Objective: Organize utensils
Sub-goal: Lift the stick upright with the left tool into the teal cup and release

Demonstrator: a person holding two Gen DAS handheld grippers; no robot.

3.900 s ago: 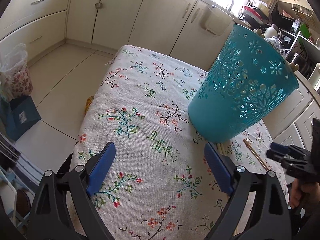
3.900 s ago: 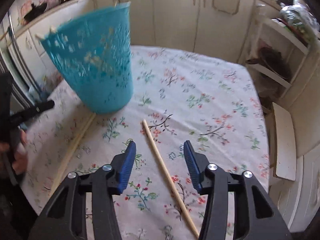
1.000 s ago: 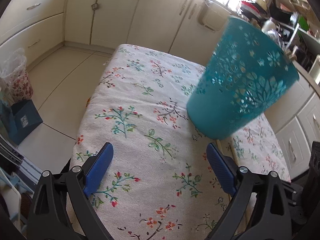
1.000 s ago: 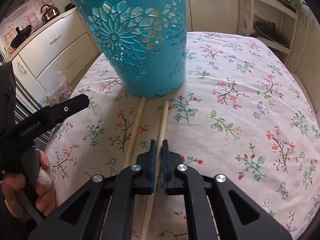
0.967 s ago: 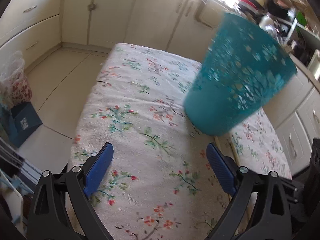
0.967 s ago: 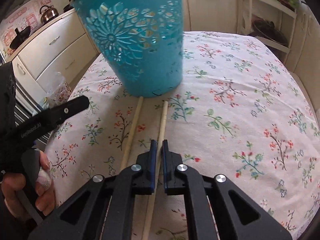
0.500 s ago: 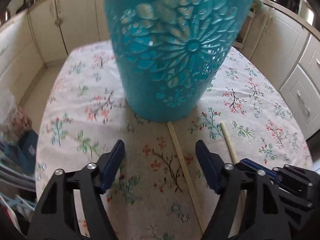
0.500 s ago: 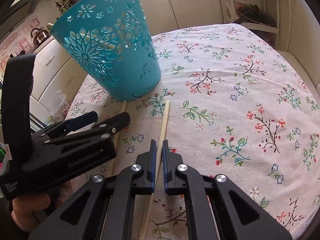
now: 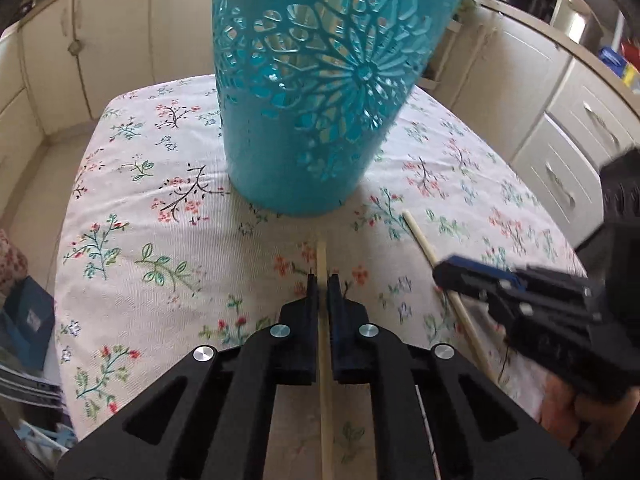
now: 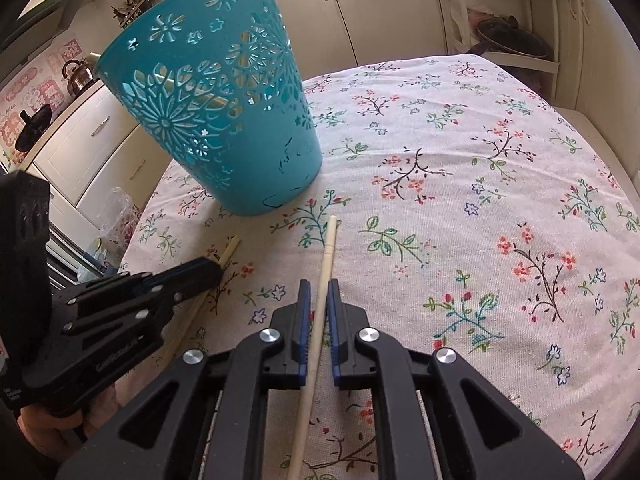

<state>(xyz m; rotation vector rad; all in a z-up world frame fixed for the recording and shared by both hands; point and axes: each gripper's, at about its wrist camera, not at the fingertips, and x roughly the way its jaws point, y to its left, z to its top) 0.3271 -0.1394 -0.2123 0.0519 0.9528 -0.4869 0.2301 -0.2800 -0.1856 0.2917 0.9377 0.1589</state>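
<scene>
Chopsticks lie on the floral tablecloth [image 10: 480,184] just near of the teal basket [image 10: 224,120]: left gripper [image 9: 322,280] clenches one [image 9: 321,252], right gripper [image 10: 316,286] pinches the other [image 10: 330,240]. Neither looks lifted; basketing both remains.

Each camera sits on its own hand-held gripper, looking forward and steeply down along the fingers, close above the cloth-covered surface [image 9: 168,208]. The left view faces the blue basket [image 9: 320,92] head-on; the right view sees it from further right, up and to the left. Both share the basket, two wooden sticks and kitchen cabinets [image 10: 380,8].
</scene>
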